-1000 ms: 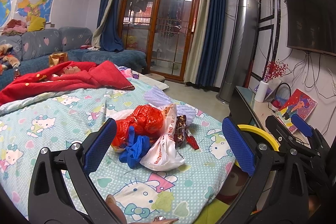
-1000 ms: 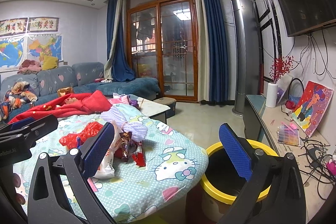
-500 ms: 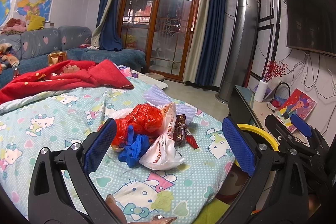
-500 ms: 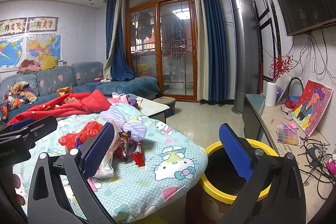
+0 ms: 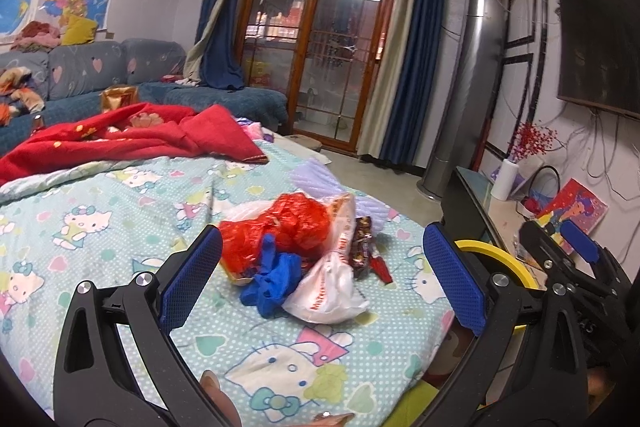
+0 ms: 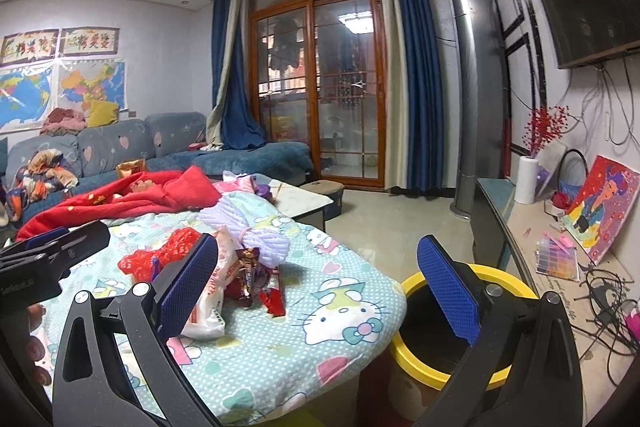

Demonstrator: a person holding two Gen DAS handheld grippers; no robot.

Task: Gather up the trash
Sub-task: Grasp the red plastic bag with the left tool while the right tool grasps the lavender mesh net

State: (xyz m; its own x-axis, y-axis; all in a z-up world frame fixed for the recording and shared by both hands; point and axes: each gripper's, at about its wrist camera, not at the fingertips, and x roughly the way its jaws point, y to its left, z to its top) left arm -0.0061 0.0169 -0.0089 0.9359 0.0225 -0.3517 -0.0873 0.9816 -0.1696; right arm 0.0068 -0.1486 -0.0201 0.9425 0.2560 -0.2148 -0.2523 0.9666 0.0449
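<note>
Your left gripper [image 5: 322, 277] hangs wide open above the near part of the bed [image 5: 120, 211], its blue pads [image 5: 191, 277] spread to either side of the trash pile and touching nothing. Between them in the left wrist view lies a crumpled red plastic bag [image 5: 288, 223], with a blue glove [image 5: 274, 277] draped against its near side and a white plastic bag [image 5: 330, 291] just to the right of the glove. A dark candy wrapper [image 5: 362, 247] rests against the far right edge of the white bag, and a small red wrapper [image 5: 380, 267] lies just beside it on the sheet. A folded lilac cloth [image 5: 320, 181] sits on the far side of the pile, and a red blanket [image 5: 132, 139] is bunched at the far left of the bed. Your right gripper [image 6: 318, 281] is also fully open and holds nothing; it hovers near the bed's right edge, with the pile showing past its left pad and the yellow-rimmed bin [image 6: 500, 275] behind its right pad. The bin stands on the floor just beside the bed's right corner, its dark inside open to the top. From the left wrist view only an arc of that yellow rim shows, to the right of the bed and near your right gripper.
</note>
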